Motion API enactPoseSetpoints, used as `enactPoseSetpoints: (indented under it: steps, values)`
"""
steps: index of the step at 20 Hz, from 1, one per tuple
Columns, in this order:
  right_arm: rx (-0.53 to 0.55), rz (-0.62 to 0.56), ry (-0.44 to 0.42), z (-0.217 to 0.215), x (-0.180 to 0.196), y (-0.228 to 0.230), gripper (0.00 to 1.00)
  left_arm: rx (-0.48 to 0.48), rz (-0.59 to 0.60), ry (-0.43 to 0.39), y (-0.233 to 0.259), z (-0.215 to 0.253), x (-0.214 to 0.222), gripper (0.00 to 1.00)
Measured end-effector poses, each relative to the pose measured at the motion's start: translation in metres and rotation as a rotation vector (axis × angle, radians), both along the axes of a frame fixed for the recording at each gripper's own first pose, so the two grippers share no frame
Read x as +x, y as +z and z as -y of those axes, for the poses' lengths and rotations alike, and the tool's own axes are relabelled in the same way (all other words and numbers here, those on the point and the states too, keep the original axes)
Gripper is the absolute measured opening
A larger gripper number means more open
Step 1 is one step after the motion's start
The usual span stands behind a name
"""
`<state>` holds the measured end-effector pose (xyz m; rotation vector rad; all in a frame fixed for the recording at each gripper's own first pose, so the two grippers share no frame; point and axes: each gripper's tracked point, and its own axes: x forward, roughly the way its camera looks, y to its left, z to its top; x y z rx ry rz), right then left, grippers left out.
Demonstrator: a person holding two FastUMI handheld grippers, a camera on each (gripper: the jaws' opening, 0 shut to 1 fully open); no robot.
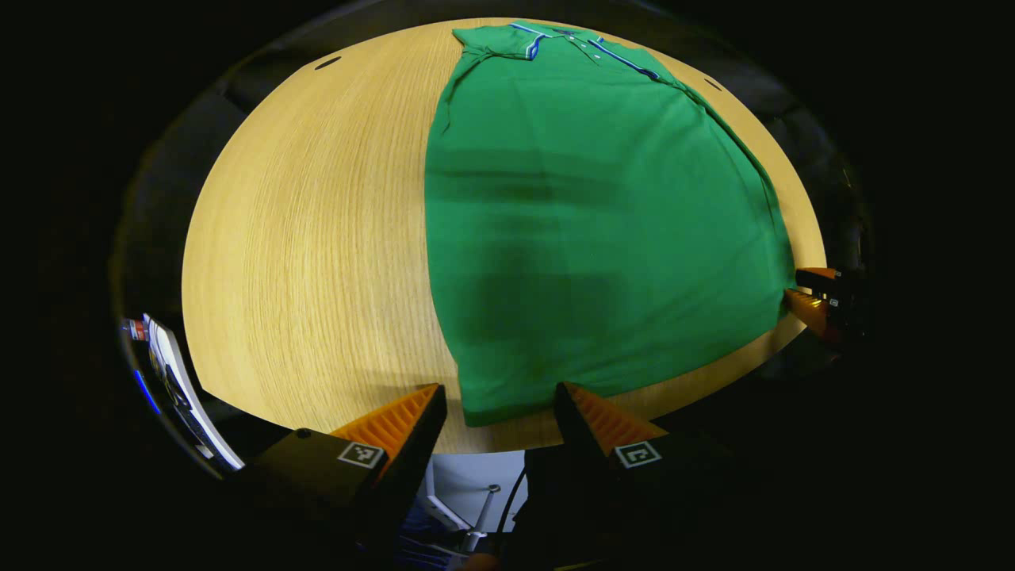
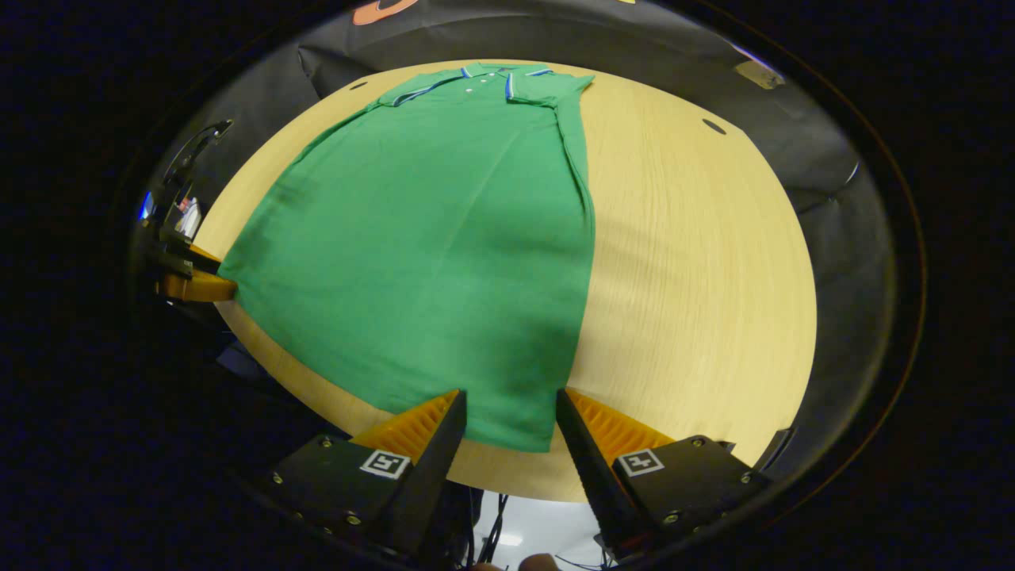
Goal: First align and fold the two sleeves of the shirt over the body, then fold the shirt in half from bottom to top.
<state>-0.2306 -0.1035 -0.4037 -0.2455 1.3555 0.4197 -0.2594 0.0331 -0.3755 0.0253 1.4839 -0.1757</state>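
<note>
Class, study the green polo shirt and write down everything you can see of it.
The green polo shirt looks like soft knit cloth, with a blue-and-white trimmed collar and a buttoned placket at the far end. It lies flat on the wooden table, both sleeves already folded in over the body, forming a long panel. Its hem lies near the table's front edge, with the left gripper and right gripper open at the bottom corners.

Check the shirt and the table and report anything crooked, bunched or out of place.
Nothing stands out. The green shirt lies flat on the wooden table, sleeves already folded in along its sides, collar at the far end. The left gripper and right gripper are open, one at each bottom corner of the hem.
</note>
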Motion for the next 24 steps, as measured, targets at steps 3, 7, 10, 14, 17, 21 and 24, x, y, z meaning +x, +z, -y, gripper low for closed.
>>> enactPoseSetpoints:
  steps: [3,7,10,14,17,21,24]
  values:
    - [-0.001,0.001,-0.002,-0.002,0.001,0.001,0.73,0.001,-0.001,0.003,-0.003,-0.001,0.001,0.79]
    - [0.028,-0.005,0.003,-0.016,0.002,0.001,0.42,-0.022,0.0,0.032,-0.002,0.003,0.004,0.35]
    - [0.023,-0.013,-0.018,-0.015,0.003,0.002,0.02,-0.063,-0.008,0.088,0.001,0.001,-0.001,0.07]
    - [0.072,-0.041,-0.086,-0.016,0.004,0.008,0.02,-0.133,0.012,0.113,0.009,0.003,-0.002,0.04]
    - [0.098,-0.037,-0.119,-0.015,0.01,0.015,0.01,-0.164,0.046,0.083,0.018,0.008,0.002,0.04]
    - [0.121,-0.03,-0.152,-0.016,0.019,0.025,0.01,-0.203,0.071,0.049,0.031,0.015,0.009,0.04]
    - [0.142,-0.009,-0.153,-0.021,0.029,0.038,0.01,-0.227,0.113,0.056,0.044,0.014,0.02,0.04]
